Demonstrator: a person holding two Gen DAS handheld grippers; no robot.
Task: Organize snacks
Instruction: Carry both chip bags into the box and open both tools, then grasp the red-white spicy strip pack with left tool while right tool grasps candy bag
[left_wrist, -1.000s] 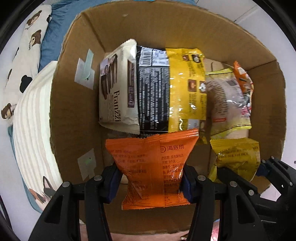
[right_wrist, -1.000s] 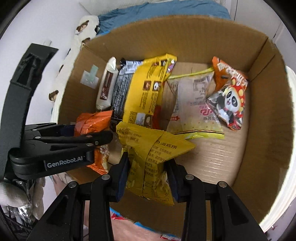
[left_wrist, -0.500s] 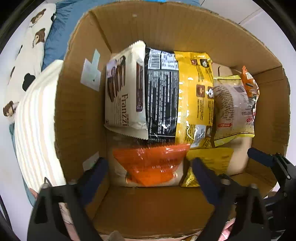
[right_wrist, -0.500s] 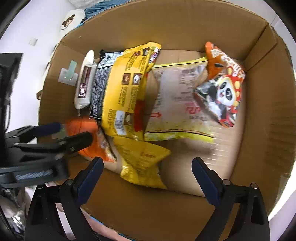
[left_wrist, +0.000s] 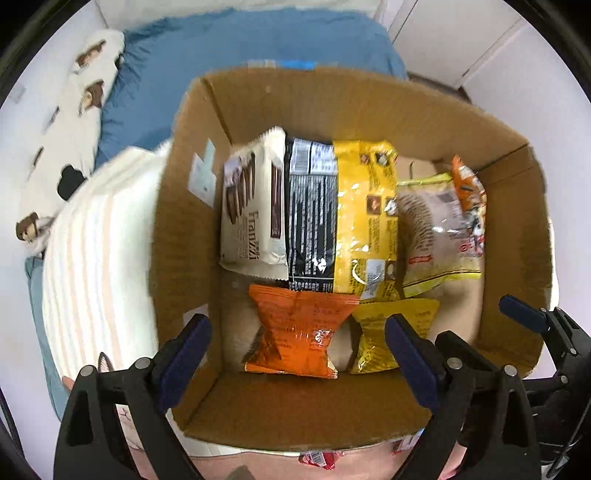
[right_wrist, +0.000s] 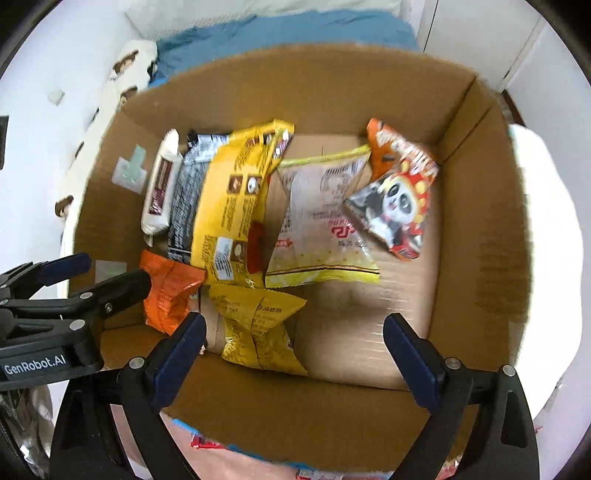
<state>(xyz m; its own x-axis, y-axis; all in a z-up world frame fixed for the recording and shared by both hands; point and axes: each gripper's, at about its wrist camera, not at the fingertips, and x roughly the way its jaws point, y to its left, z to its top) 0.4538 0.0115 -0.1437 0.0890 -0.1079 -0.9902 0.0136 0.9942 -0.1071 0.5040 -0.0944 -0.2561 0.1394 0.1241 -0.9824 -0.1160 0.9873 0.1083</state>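
left claw (left_wrist: 297, 349) hanging over cardboard box (left_wrist: 369, 99) with fingers spread wide, gripping nothing, right claw (right_wrist: 293, 349) likewise apart and empty, orange packet (left_wrist: 299, 334) and yellow packet (right_wrist: 260, 326) lying side by side on box floor, near front wall

Looking down into the cardboard box (left_wrist: 369, 107), the left gripper (left_wrist: 295, 343) hangs above it with its blue-padded jaws spread wide and nothing between the pads. Below lies the orange packet (left_wrist: 299, 332), flat on the box floor, with the small yellow packet (left_wrist: 391, 332) just beside it. Behind them a cream biscuit pack (left_wrist: 251, 206), a black pack (left_wrist: 312, 214) and a tall yellow bag (left_wrist: 365, 214) lean in a row. The picture is slightly blurred, so print is hard to read.
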